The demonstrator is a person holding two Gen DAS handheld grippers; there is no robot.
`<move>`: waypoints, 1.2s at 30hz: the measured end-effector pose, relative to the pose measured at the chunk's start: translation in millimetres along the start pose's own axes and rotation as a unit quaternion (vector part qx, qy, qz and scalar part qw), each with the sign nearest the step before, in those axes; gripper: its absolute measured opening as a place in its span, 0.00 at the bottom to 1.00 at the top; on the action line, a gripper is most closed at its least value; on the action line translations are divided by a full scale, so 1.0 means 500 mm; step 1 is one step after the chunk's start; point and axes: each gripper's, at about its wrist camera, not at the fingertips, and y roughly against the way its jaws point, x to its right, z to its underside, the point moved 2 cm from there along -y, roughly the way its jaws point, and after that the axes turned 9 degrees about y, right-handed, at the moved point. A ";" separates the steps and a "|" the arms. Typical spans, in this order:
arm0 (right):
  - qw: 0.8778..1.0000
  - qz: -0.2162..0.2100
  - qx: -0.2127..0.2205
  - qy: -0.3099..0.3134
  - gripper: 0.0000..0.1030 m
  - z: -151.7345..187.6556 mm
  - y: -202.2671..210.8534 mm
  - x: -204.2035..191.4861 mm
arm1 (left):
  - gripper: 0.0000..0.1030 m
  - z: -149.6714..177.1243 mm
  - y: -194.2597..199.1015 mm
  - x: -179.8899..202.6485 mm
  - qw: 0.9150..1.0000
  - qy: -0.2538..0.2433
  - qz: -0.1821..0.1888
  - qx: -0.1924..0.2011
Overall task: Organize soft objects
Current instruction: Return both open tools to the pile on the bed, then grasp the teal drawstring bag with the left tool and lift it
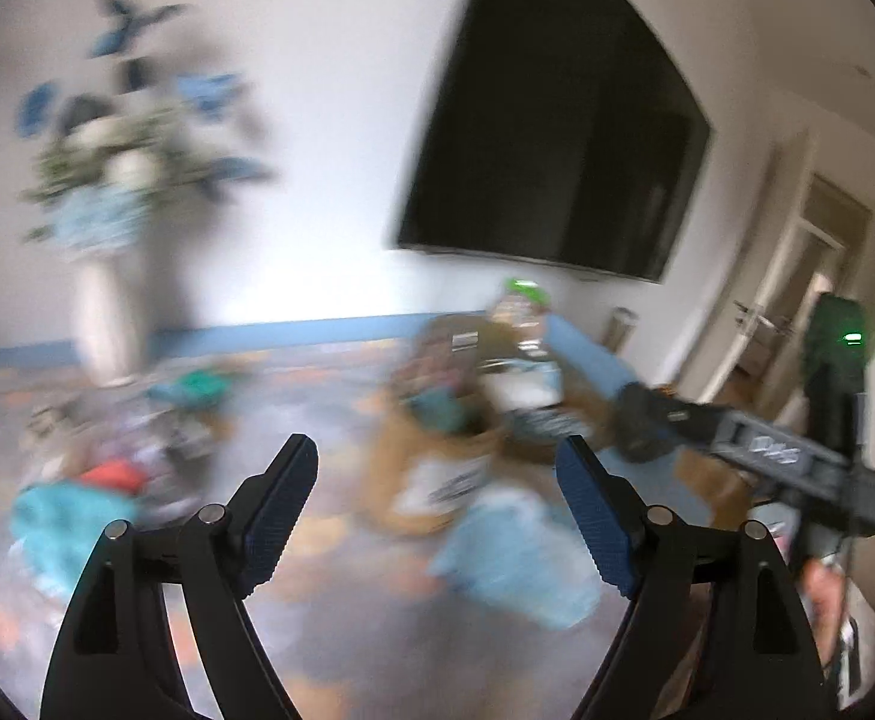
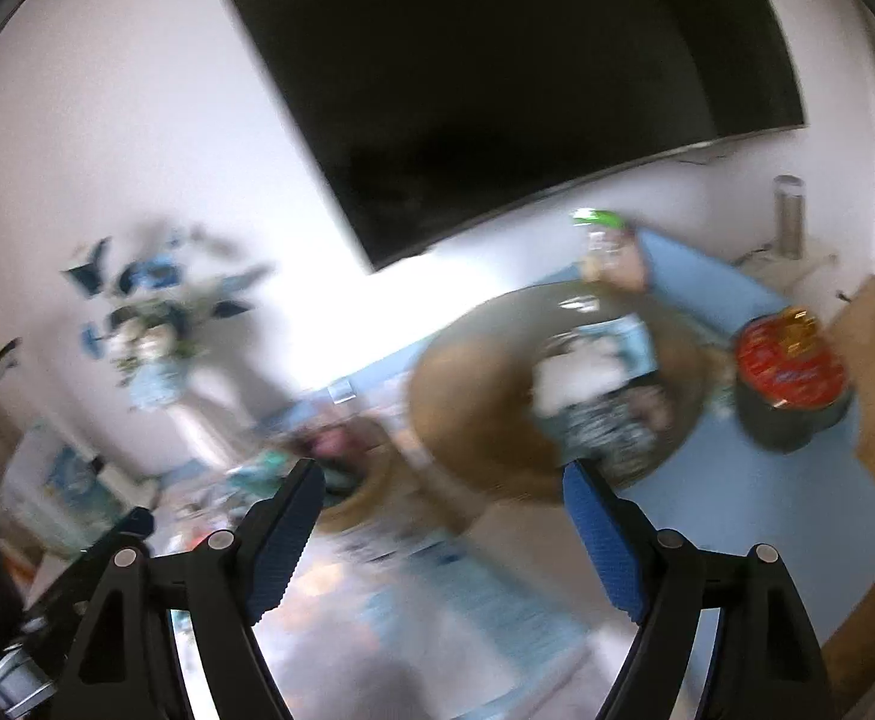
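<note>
Both views are blurred by motion. My left gripper (image 1: pixel 437 450) is open and empty above the patterned floor. Ahead of it stands a brown cardboard box (image 1: pixel 431 468) with soft things inside, and a light blue cloth (image 1: pixel 515 564) lies in front of it. A heap of soft items, teal (image 1: pixel 65 516) and red (image 1: pixel 113 474), lies on the floor at the left. My right gripper (image 2: pixel 443 474) is open and empty, seen from the side in the left wrist view (image 1: pixel 653 420). It faces a round brown basket (image 2: pixel 485 414) holding patterned fabric (image 2: pixel 605 426).
A big black TV (image 1: pixel 557 138) hangs on the white wall. A tall white vase with blue flowers (image 1: pixel 113 276) stands at the left. A red-lidded tin (image 2: pixel 791 366) sits on a blue mat (image 2: pixel 737 480). A doorway (image 1: pixel 809 276) is at the right.
</note>
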 end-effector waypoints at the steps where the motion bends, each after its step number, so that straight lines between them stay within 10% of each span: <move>1: 1.000 -0.006 0.001 0.008 0.78 0.005 0.003 -0.020 | 0.78 0.002 0.014 -0.026 1.000 0.009 -0.011 0.002; 8: 0.992 -0.065 -0.009 0.104 0.90 0.051 -0.014 -0.222 | 0.78 0.043 0.075 -0.257 0.991 0.065 -0.115 0.004; 17: 0.966 -0.101 -0.124 0.202 0.90 0.199 -0.206 -0.396 | 0.78 0.132 0.055 -0.463 0.973 0.149 -0.172 -0.026; 36: 0.937 -0.143 -0.179 0.263 0.90 0.309 -0.367 -0.500 | 0.78 0.167 0.047 -0.522 0.967 0.214 -0.133 -0.033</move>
